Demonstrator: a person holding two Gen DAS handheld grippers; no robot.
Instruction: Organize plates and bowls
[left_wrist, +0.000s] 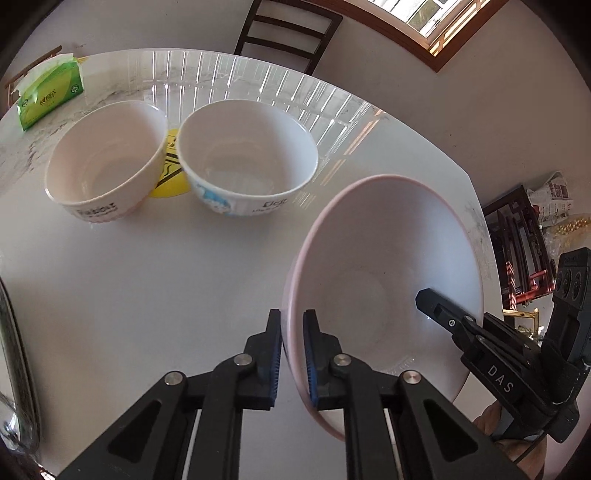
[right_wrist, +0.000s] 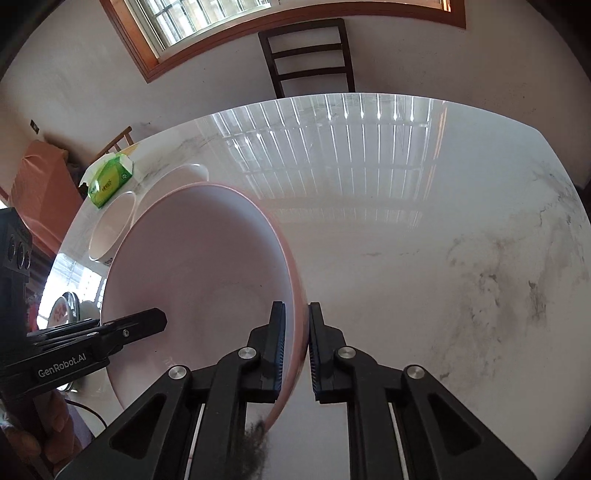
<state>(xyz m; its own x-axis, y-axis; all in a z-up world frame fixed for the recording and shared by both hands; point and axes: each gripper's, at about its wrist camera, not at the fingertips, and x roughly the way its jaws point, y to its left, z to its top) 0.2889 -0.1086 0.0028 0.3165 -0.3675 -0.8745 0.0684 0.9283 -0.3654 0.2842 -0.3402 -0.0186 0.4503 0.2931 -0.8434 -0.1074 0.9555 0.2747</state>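
A: Surroundings first. White marble-patterned round table (left_wrist: 147, 295); a green tissue pack (left_wrist: 50, 98) at its far left edge; a dark wooden slat-back chair (left_wrist: 288, 33) beyond the far rim, under a wood-framed window (right_wrist: 221, 22). A yellow round sticker (left_wrist: 170, 170) shows on the tabletop between the two small bowls. Nothing lies between those bowls and the big one.

B: Containers?

A: Three counted. One large shallow pink-rimmed ceramic bowl (left_wrist: 388, 266), near right, tilted with its near edge raised. Two small white ceramic bowls at far left: one with black lettering (left_wrist: 107, 162), one with a blue cartoon print (left_wrist: 247, 158), rims just beside each other, both upright. All three look empty.

B: Grippers?

A: Two. The left gripper (left_wrist: 291, 354) has its blue-ribbed pads pressed on the large bowl's left rim, one inside, one outside. The right gripper (right_wrist: 296, 343) pinches the opposite rim the same way; its fingers (left_wrist: 439, 306) reach over the bowl's right edge. Both clamped, with only the bowl wall between the pads.

B: Anything else?

A: A shiny metal rim at the near left edge, not identifiable.
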